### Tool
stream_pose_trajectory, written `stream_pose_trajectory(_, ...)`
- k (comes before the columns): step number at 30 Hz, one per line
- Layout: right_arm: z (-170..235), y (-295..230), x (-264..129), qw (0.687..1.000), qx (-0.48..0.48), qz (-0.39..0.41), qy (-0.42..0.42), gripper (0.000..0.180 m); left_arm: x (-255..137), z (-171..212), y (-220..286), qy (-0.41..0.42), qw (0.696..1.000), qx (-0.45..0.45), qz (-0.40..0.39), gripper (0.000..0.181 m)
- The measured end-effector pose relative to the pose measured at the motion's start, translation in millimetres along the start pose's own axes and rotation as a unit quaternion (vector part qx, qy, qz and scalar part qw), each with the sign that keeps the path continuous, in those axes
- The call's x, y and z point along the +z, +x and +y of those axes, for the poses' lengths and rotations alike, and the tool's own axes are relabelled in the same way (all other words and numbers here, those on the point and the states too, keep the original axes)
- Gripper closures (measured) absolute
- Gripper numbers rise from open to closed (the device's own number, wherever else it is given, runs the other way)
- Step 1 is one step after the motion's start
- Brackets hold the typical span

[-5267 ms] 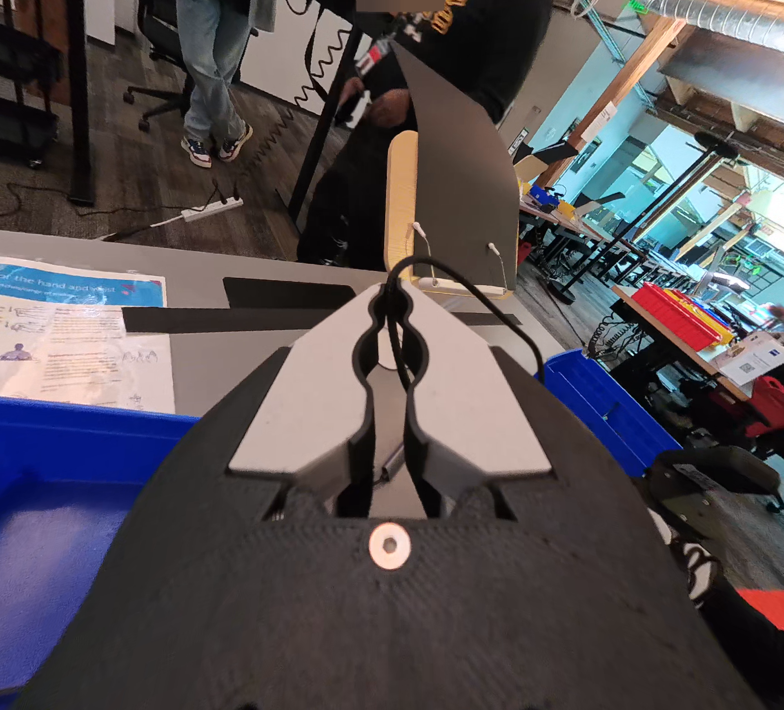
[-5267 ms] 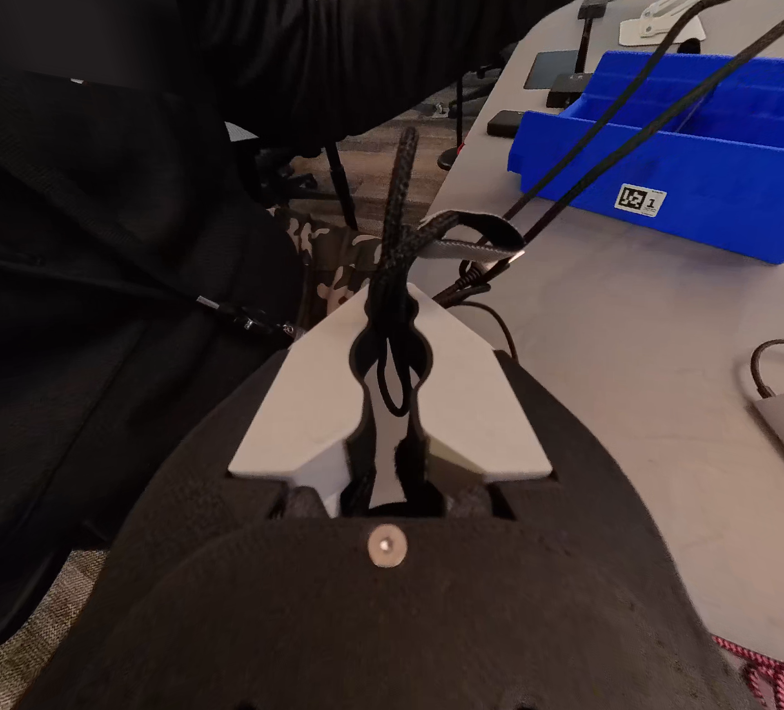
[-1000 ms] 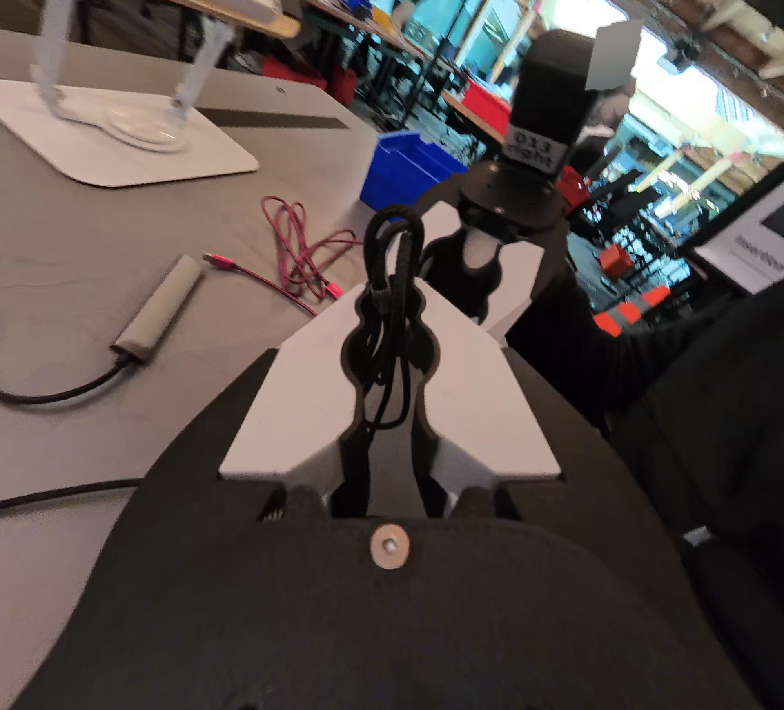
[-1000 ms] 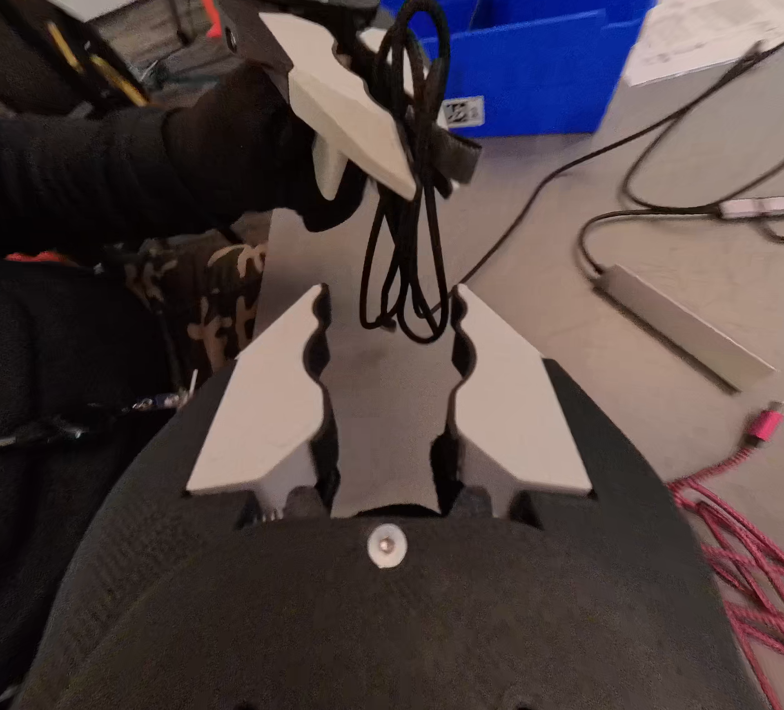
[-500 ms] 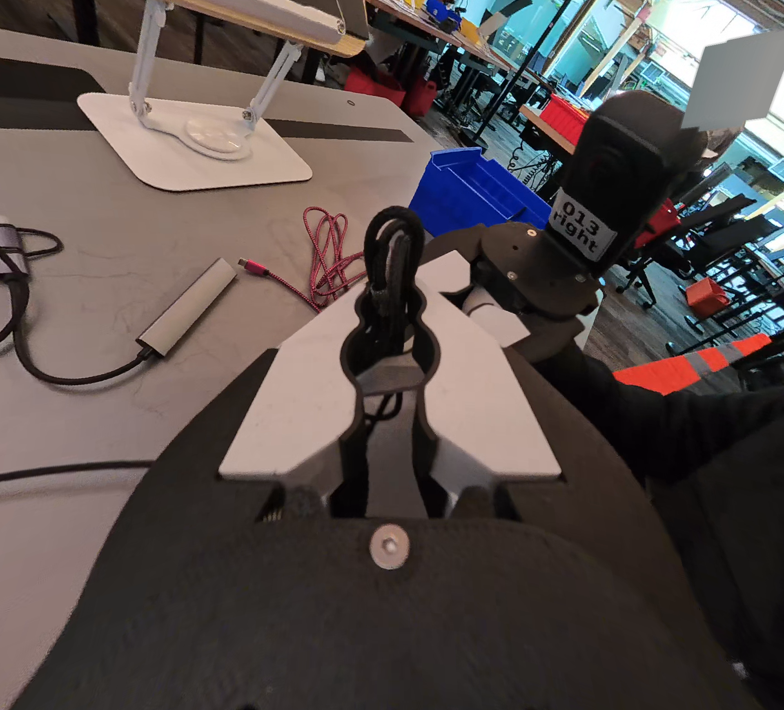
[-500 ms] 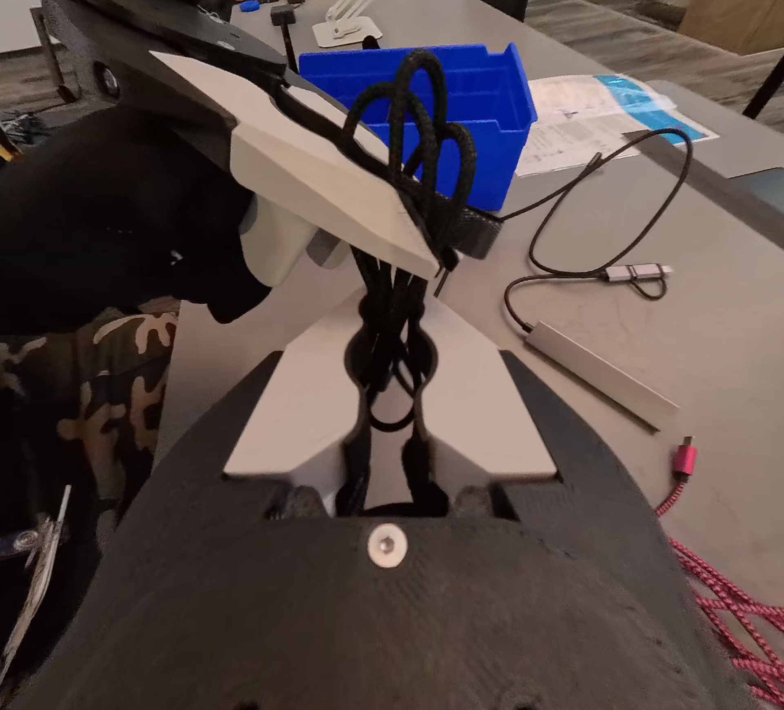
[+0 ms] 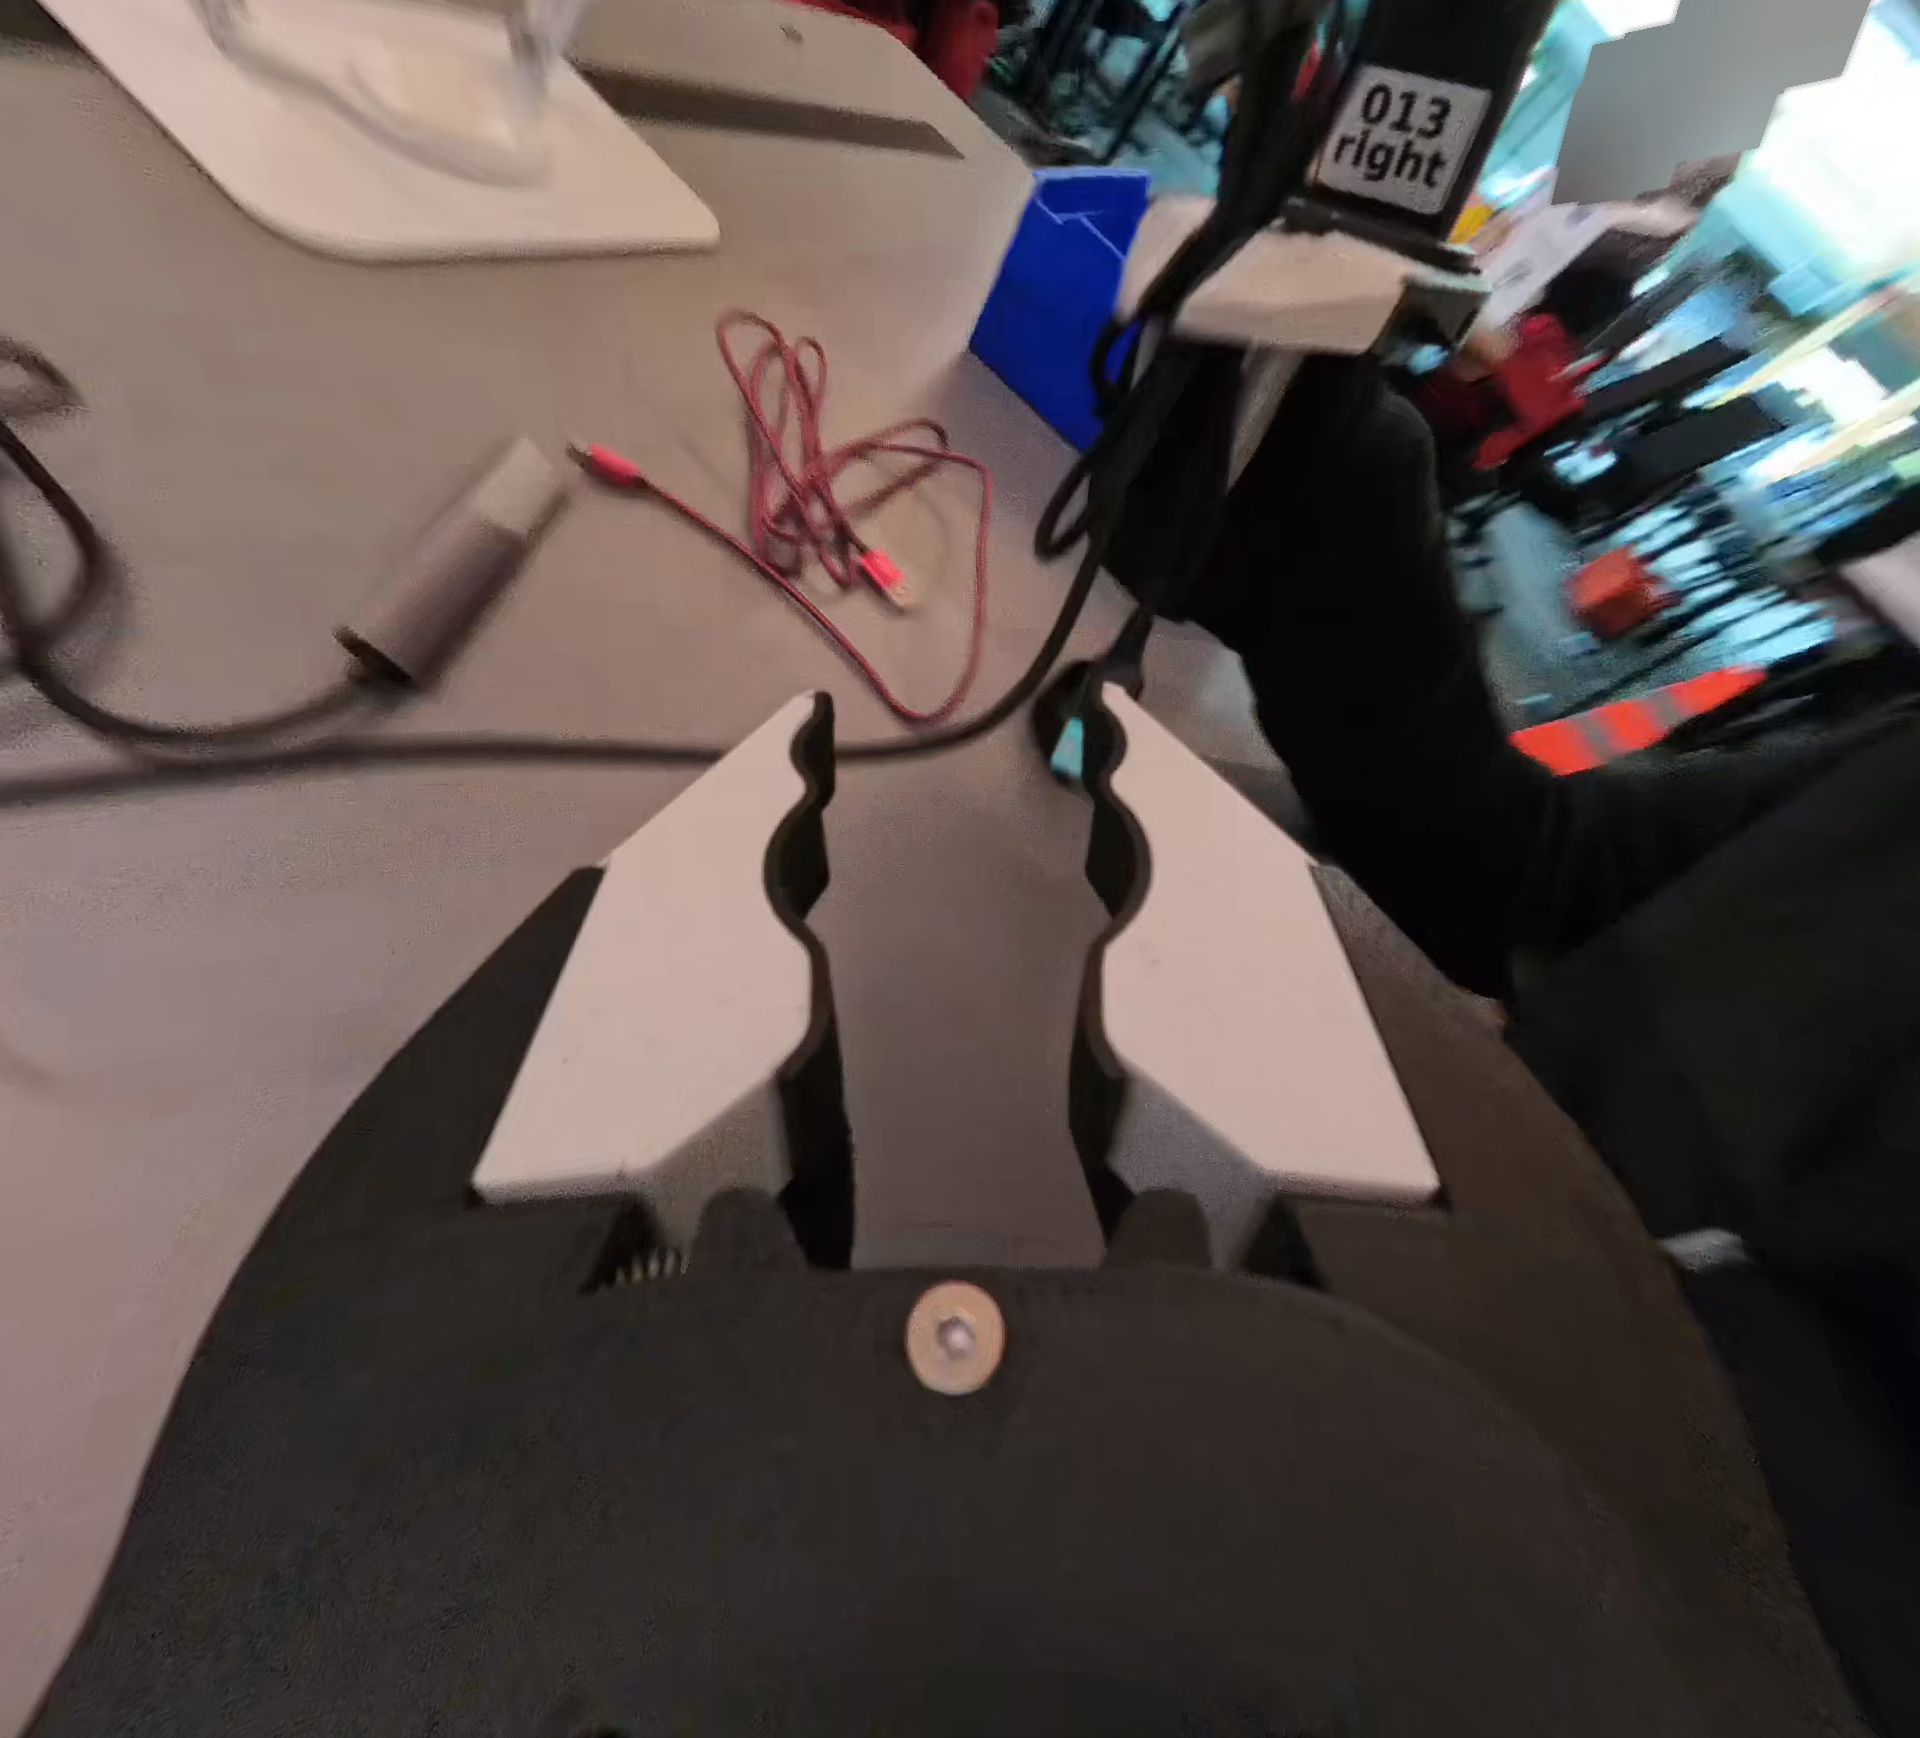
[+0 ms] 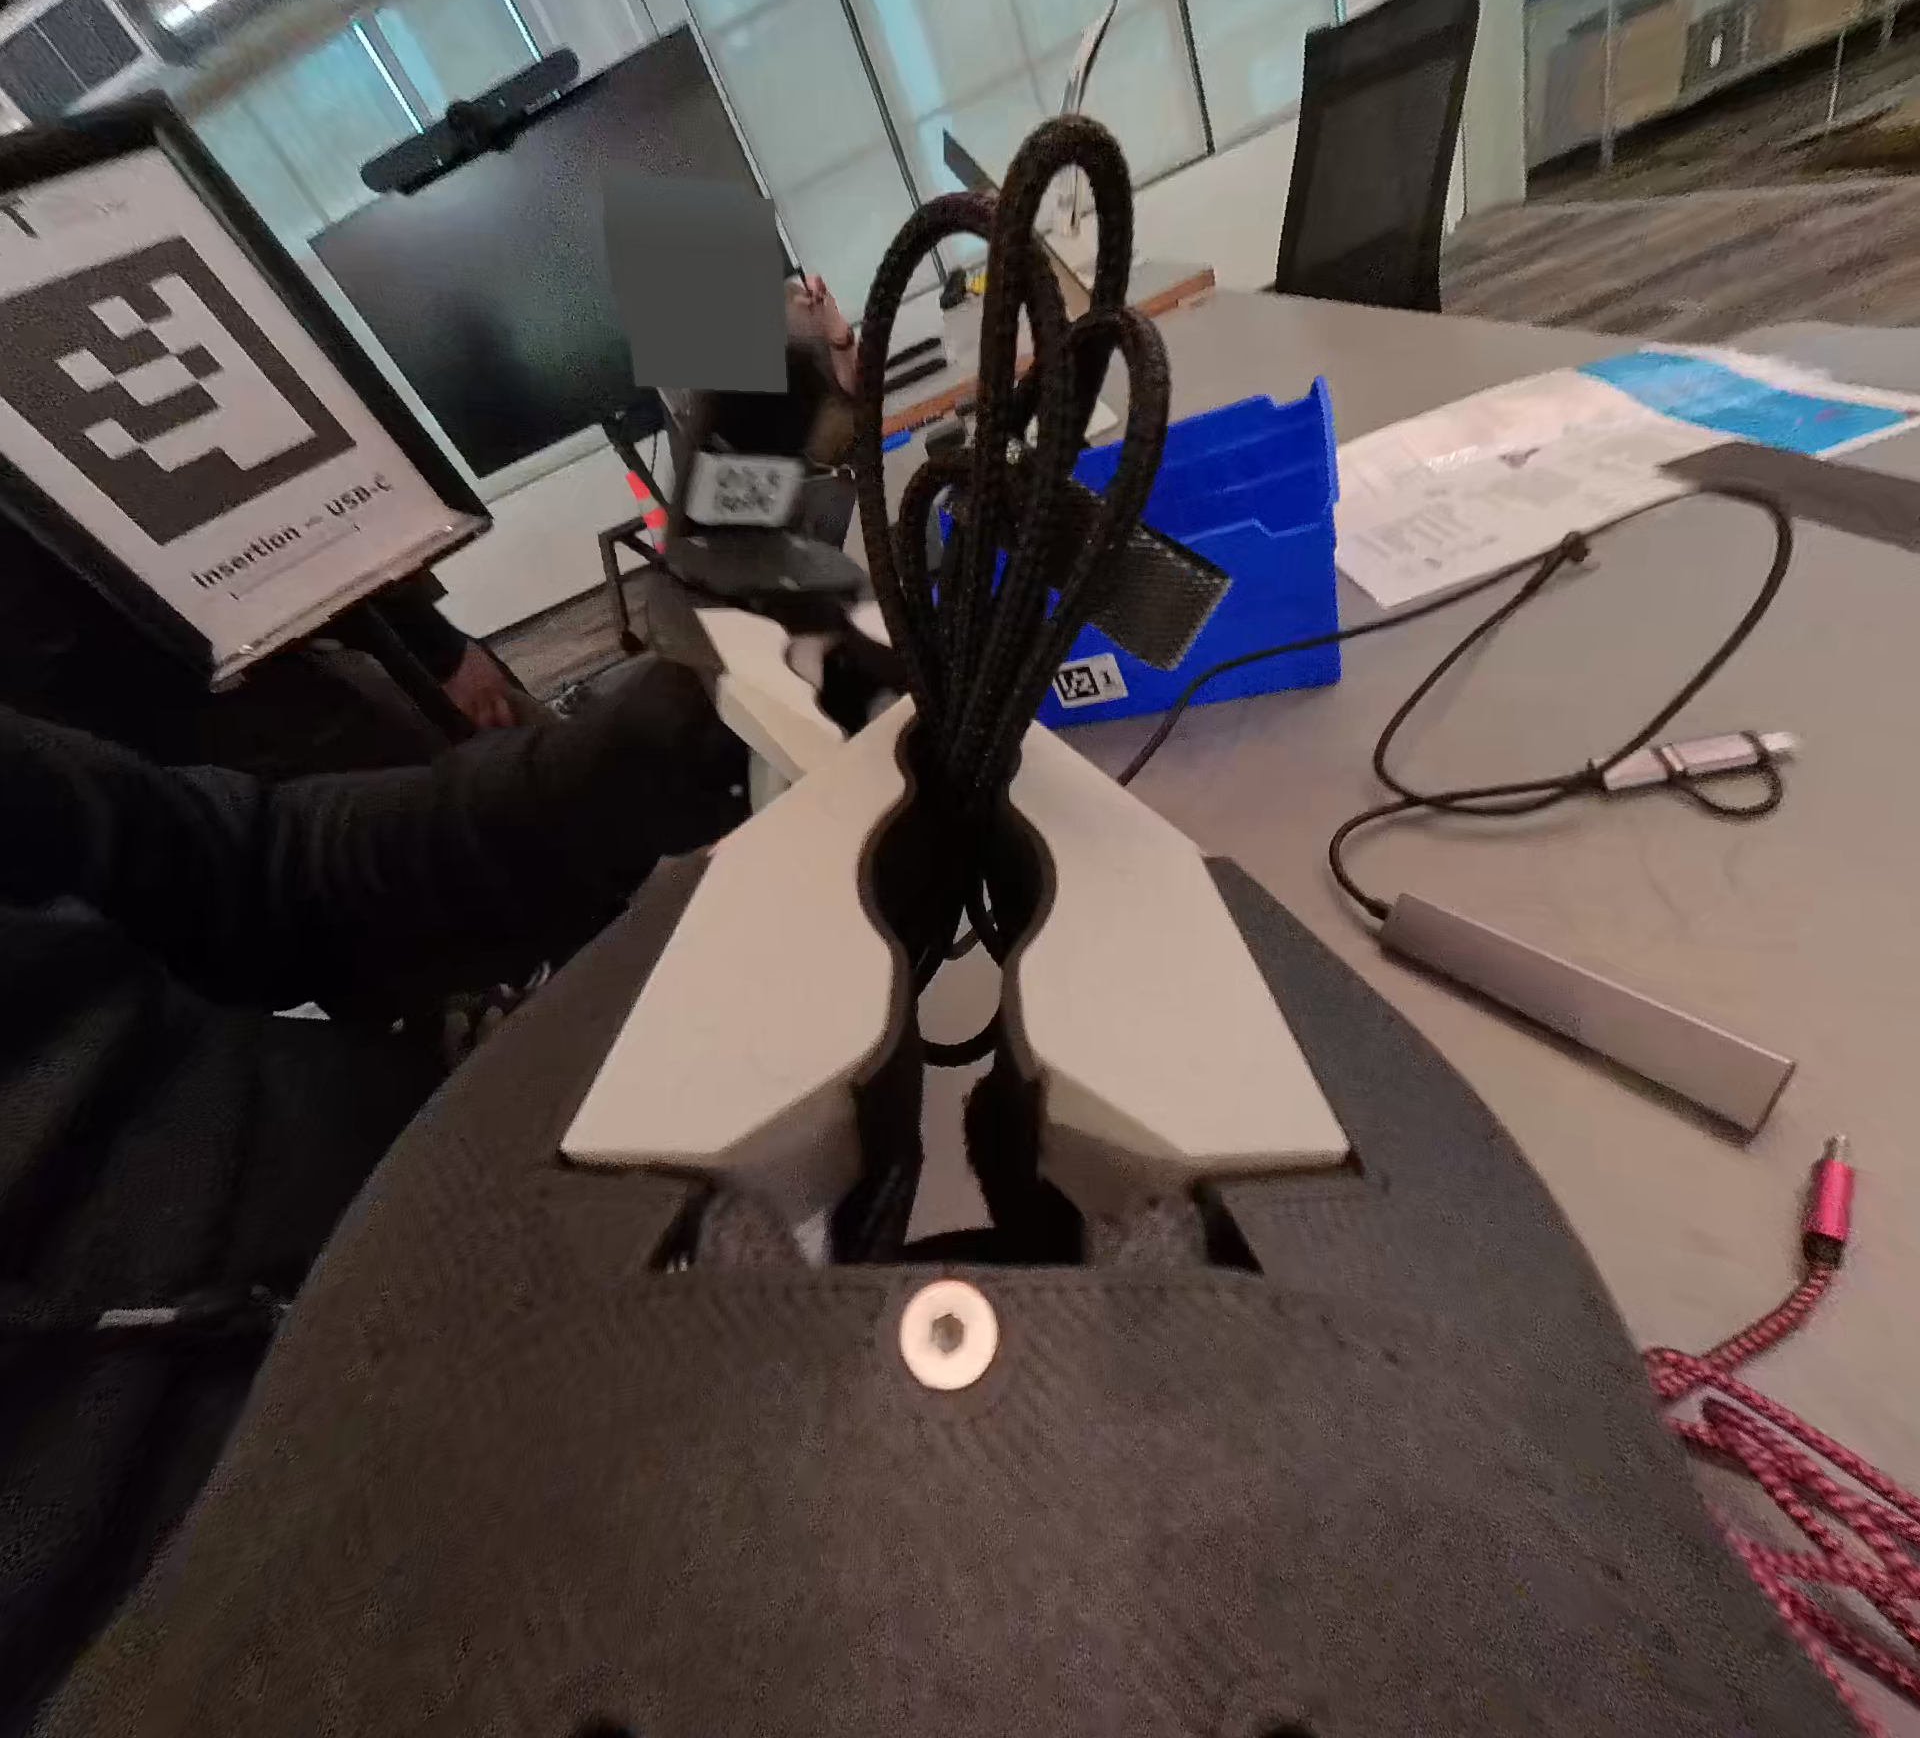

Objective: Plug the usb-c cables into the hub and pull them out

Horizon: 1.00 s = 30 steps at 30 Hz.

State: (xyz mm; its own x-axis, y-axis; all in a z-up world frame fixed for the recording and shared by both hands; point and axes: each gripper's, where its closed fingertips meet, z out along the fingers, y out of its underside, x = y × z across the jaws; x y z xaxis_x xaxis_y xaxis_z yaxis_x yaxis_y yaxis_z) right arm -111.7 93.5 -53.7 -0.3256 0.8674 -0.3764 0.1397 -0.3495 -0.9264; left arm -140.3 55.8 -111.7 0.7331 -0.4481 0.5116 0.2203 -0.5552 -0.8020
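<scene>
My right gripper (image 8: 961, 738) is shut on a coiled black braided USB-C cable (image 8: 997, 441) bound by a strap, its loops standing up above the fingers. In the left wrist view the right gripper (image 7: 1288, 286) is raised at the upper right with the black cable (image 7: 1132, 441) hanging below it. My left gripper (image 7: 961, 717) is open and empty, low over the table; it also shows in the right wrist view (image 8: 779, 680). The grey hub (image 7: 457, 556) (image 8: 1579, 1013) lies on the table with its own black lead attached. A red braided cable (image 7: 831, 504) (image 8: 1829, 1210) lies loose beside the hub.
A blue bin (image 8: 1226, 566) (image 7: 1049, 296) stands behind the cable. A white stand base (image 7: 416, 161) is at the far left. A printed sheet (image 8: 1558, 462) and a small grey adapter (image 8: 1694, 753) lie on the grey table (image 7: 260, 909). A person's dark sleeve (image 8: 364, 836) is at the left. Tip to tip, the grippers are about 8 centimeters apart. The grey hub (image 8: 1579, 1013) is about 20 centimeters from both grippers' fingertips.
My left gripper has opened and let go of the black cable bundle. My right gripper stays shut on the bundle and has carried it up and away from the left one.
</scene>
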Motion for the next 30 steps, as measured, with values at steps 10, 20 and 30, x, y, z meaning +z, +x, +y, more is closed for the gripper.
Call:
stream_pose_trajectory(10, 29, -49, -15, 0.991, 0.027, -0.088, -0.095, 0.177, 13, 15, -5, 0.097, 0.948, -0.256, 0.160, 0.132)
stream_pose_trajectory(20, 62, -24, 14, 0.986, 0.101, -0.069, -0.116, 0.177, 18, 3, 26, 0.073, 0.976, -0.117, 0.169, 0.139)
stream_pose_trajectory(30, 57, 3, 24, 0.978, 0.203, -0.048, 0.008, 0.178, 28, 1, 34, 0.062, 0.992, -0.023, 0.108, 0.132)
